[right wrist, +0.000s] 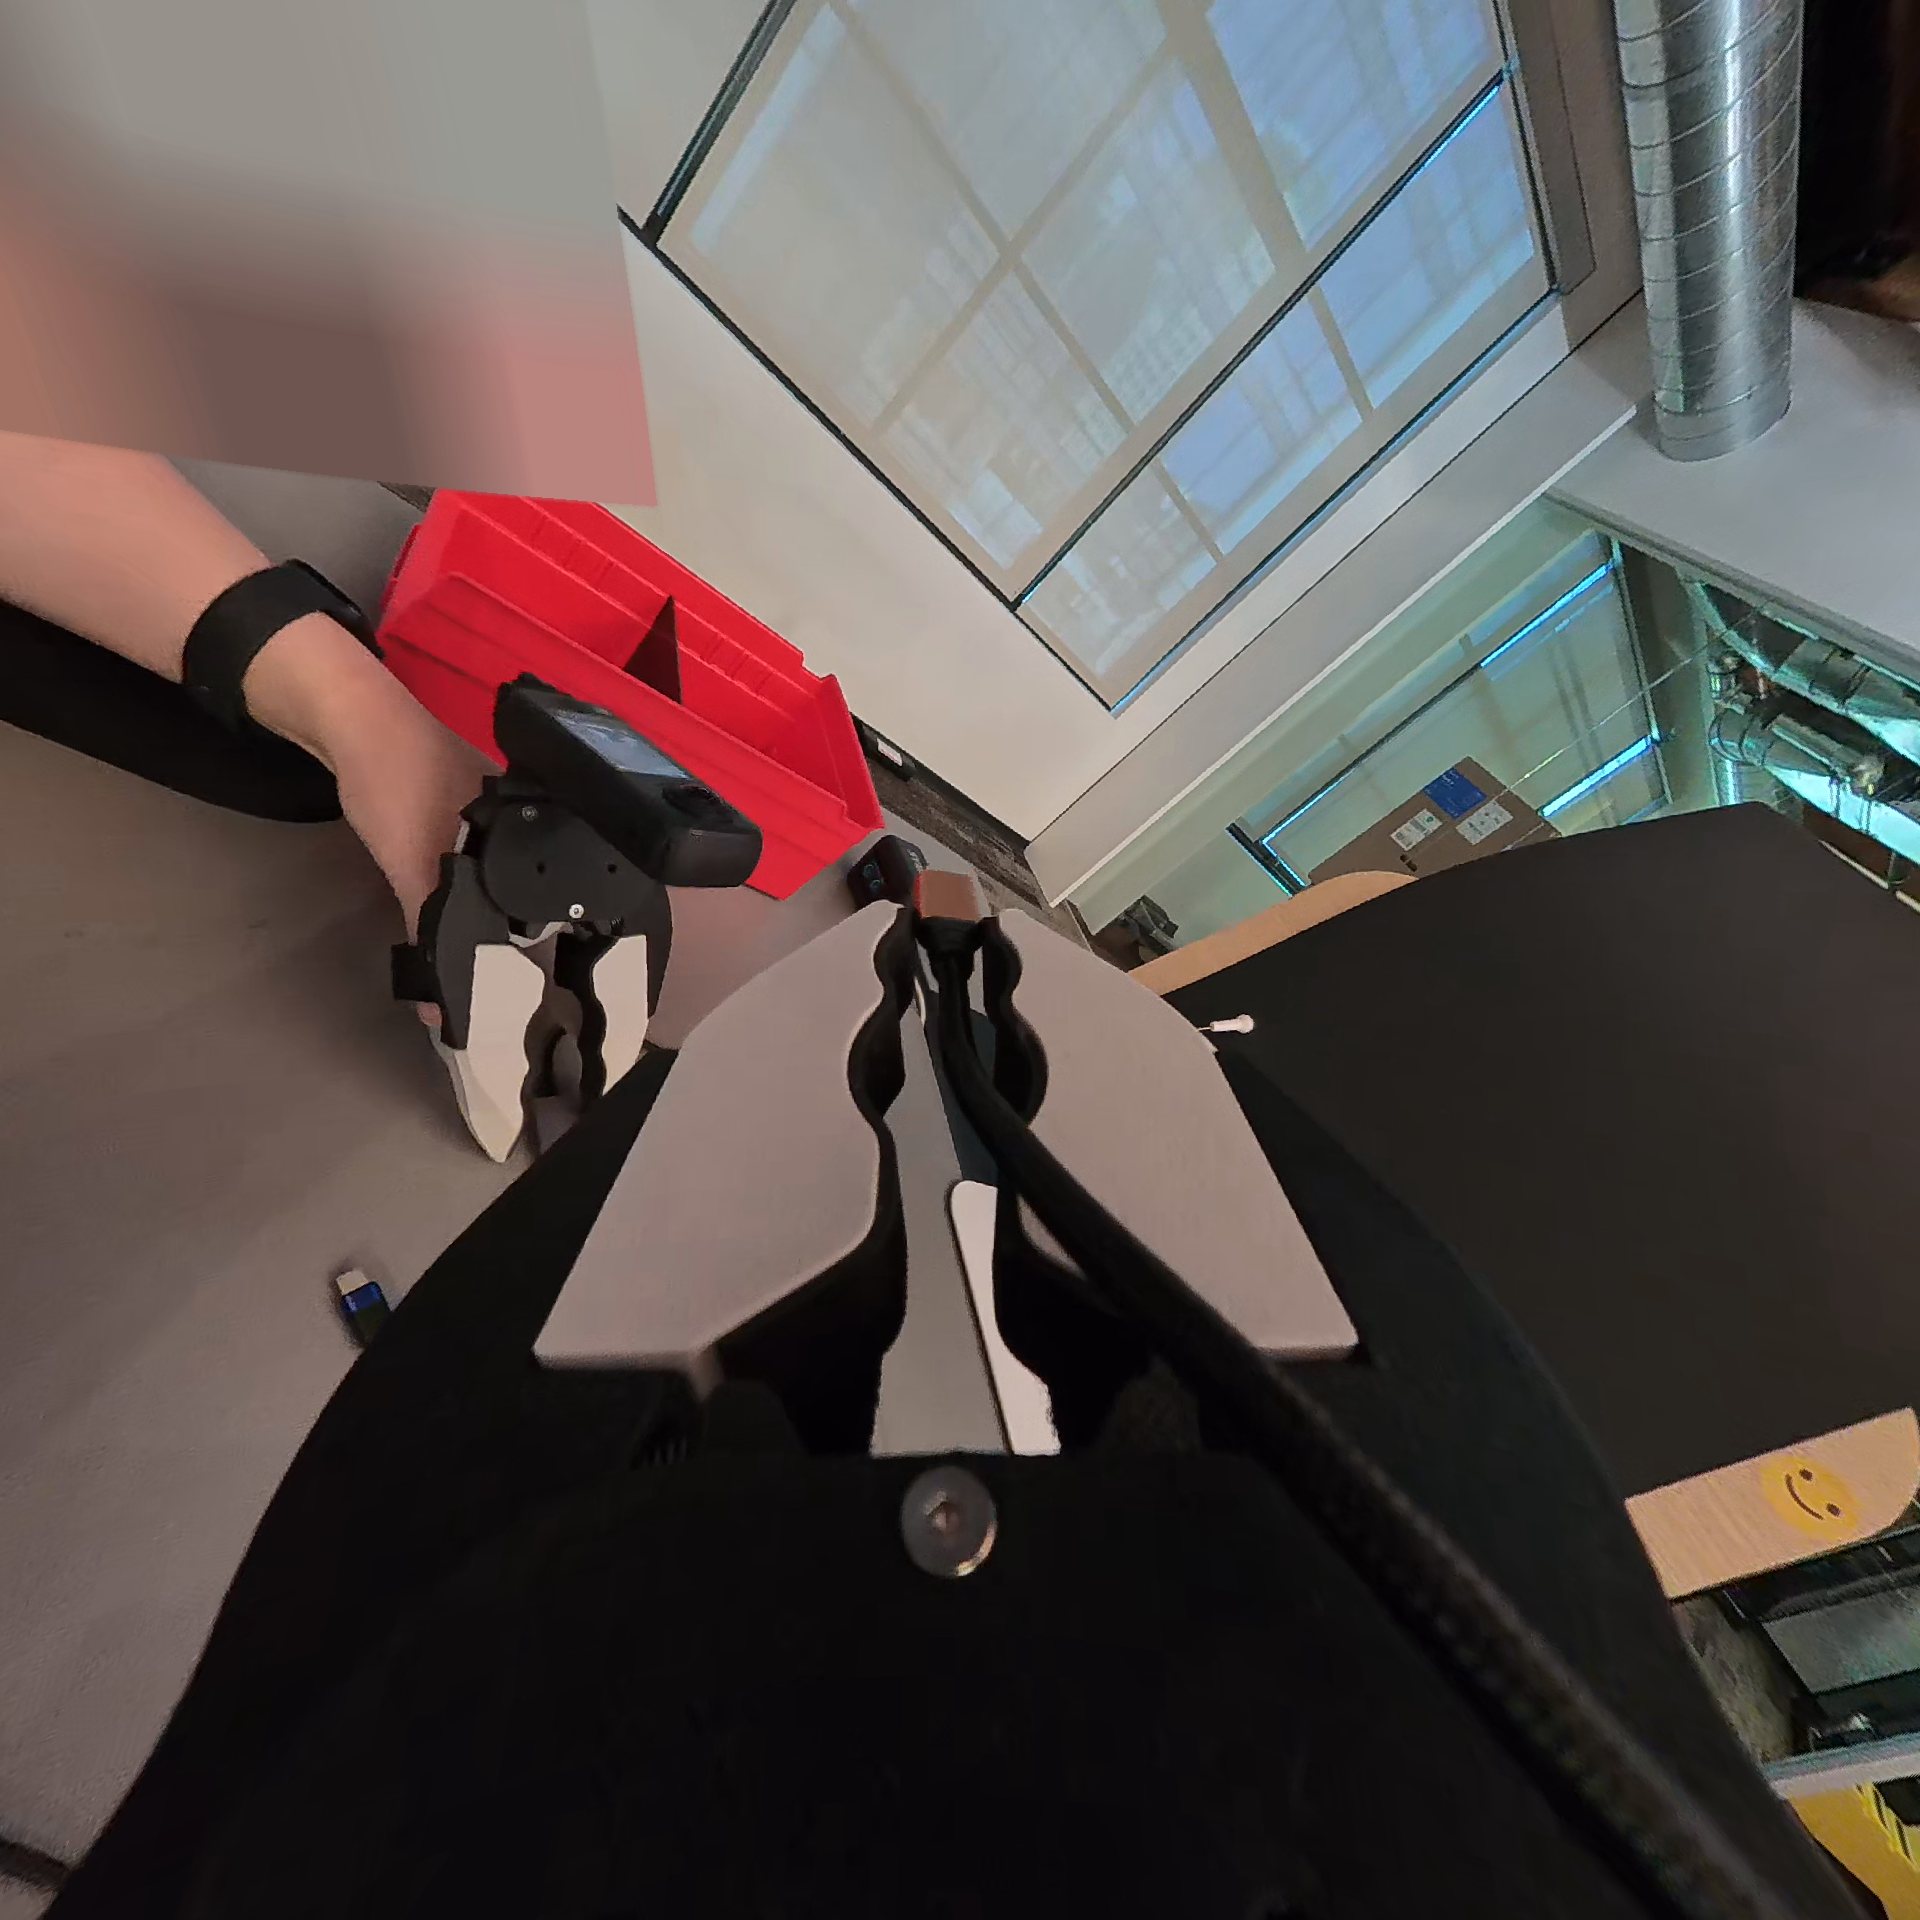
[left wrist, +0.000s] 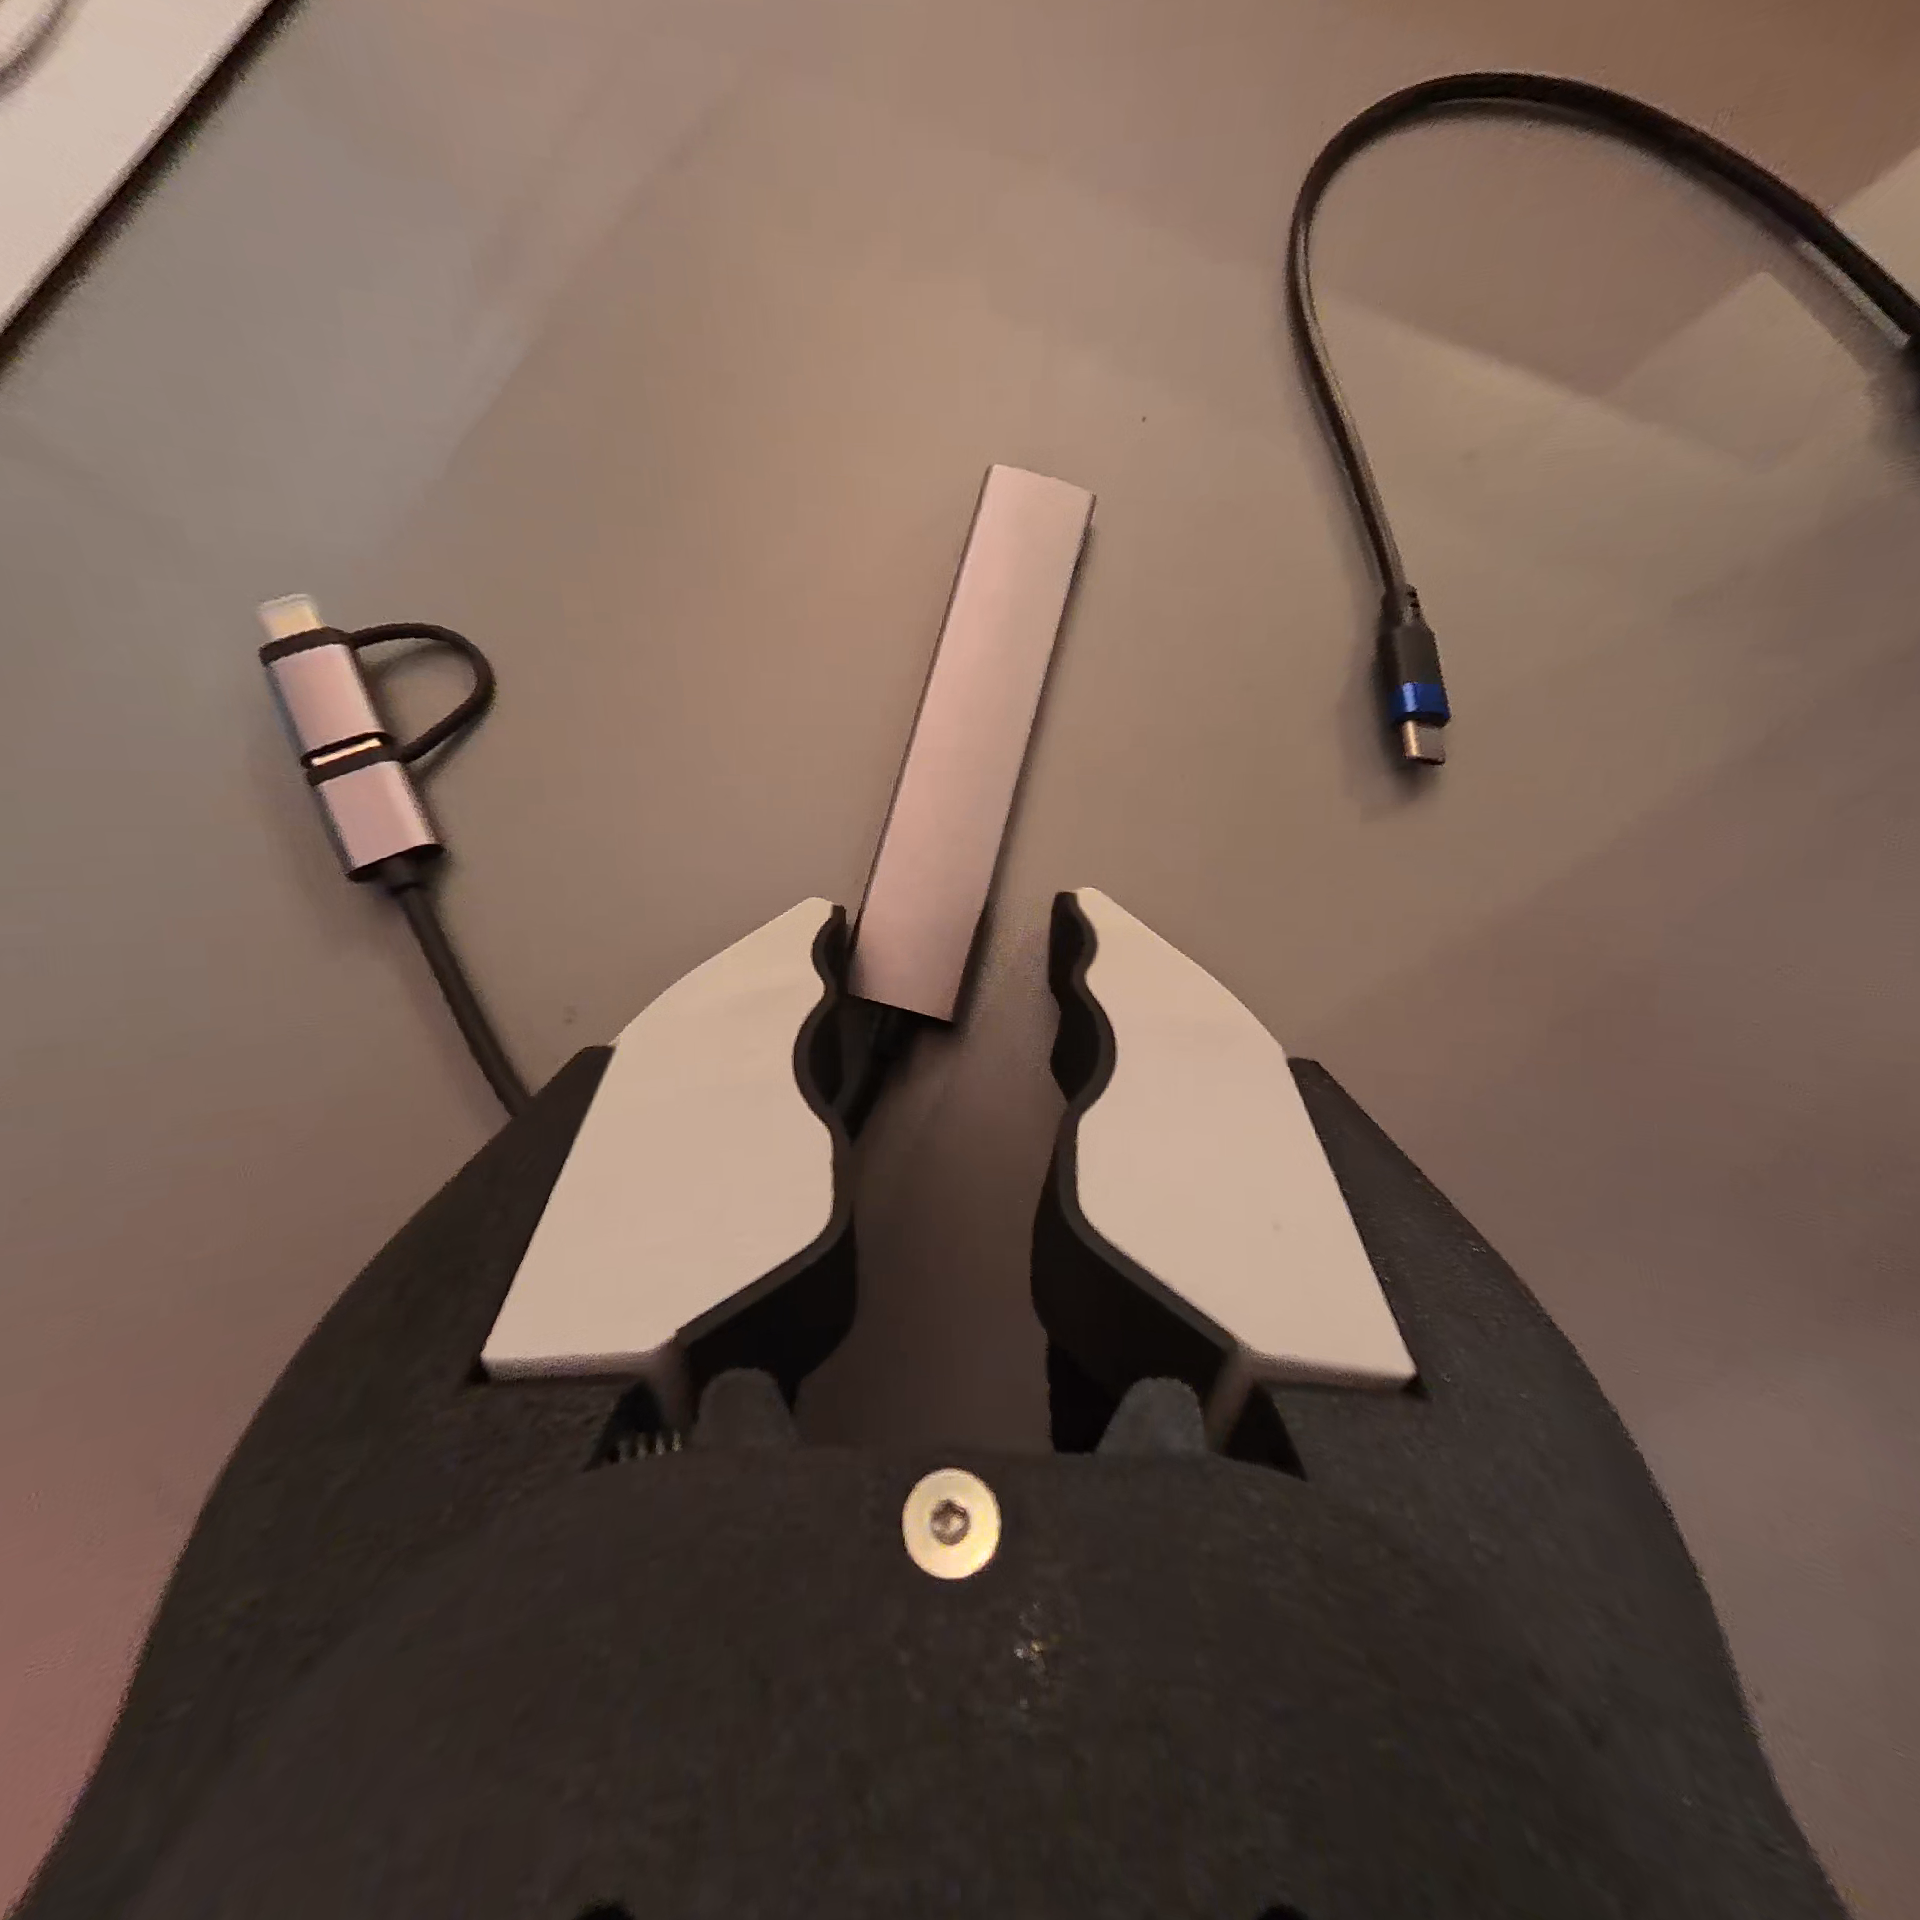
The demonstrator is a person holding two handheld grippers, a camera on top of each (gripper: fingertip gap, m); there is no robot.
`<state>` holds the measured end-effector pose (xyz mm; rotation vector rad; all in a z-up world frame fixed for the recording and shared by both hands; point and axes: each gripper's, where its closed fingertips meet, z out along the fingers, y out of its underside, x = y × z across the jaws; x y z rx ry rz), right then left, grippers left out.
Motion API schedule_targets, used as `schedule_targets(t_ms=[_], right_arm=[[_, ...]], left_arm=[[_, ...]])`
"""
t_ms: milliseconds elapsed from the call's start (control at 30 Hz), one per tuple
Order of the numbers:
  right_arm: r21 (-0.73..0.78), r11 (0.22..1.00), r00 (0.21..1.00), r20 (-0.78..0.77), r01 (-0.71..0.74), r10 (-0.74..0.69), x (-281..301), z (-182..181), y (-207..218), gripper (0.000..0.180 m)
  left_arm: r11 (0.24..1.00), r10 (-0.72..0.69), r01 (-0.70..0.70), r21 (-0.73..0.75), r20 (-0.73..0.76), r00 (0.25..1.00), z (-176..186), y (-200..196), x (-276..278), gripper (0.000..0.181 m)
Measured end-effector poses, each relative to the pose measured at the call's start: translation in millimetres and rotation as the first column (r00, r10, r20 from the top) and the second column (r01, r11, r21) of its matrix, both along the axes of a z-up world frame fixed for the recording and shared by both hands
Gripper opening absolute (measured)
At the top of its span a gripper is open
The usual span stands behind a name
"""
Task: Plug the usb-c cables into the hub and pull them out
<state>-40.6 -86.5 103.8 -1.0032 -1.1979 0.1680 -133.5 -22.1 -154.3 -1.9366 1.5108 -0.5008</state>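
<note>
The slim grey hub (left wrist: pixel 971 717) lies flat on the grey table, pointing away from me. My left gripper (left wrist: pixel 951 920) is open, with the hub's near end between its fingers, touching the left finger only. The hub's own lead ends in a grey double plug (left wrist: pixel 348 753) at the left. A black USB-C cable with a blue-ringed plug (left wrist: pixel 1415 707) lies loose at the right; it also shows in the right wrist view (right wrist: pixel 364 1299). My right gripper (right wrist: pixel 945 930) is shut on a black braided cable (right wrist: pixel 1049 1164), whose metal plug (right wrist: pixel 948 896) sticks out past the tips, raised above the table.
A red bin (right wrist: pixel 623 665) stands at the table's far side behind the left gripper (right wrist: pixel 540 1039), which a hand (right wrist: pixel 384 758) holds. A white sheet edge (left wrist: pixel 94 135) lies at the far left. A black surface (right wrist: pixel 1558 1091) is at the right. The grippers' ends are close to 30 cm from one another.
</note>
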Motion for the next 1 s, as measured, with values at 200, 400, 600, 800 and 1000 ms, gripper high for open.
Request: schedule_targets(t_ms=[200, 400, 600, 800, 1000], right_arm=[[0.002, 0.999, 0.999, -0.021, 0.032, -0.032, 10, 6, 2, 0.013], [-0.028, 0.954, 0.928, -0.224, 0.299, -0.298, 47, 39, 25, 0.013], [-0.033, 0.846, 0.806, -0.287, 0.533, -0.518, 67, 42, 43, 0.013], [-0.089, 0.83, 0.781, -0.297, 0.551, -0.55, 56, 23, 59, 0.012], [-0.243, 0.849, 0.794, -0.305, 0.47, -0.527, 41, -5, 74, 0.013]], left_arm=[[0.998, -0.051, 0.051, 0.028, -0.004, 0.999, 0, 4, 2, 0.024], [0.997, 0.029, -0.018, -0.075, 0.145, 0.989, 37, 12, 20, 0.023], [0.993, 0.09, -0.053, -0.102, 0.402, 0.911, 140, 35, 53, 0.023], [0.992, 0.129, -0.116, -0.058, 0.535, 0.835, 202, 48, 70, 0.022], [0.979, 0.201, -0.183, -0.086, 0.507, 0.838, 178, 61, 70, 0.022]])
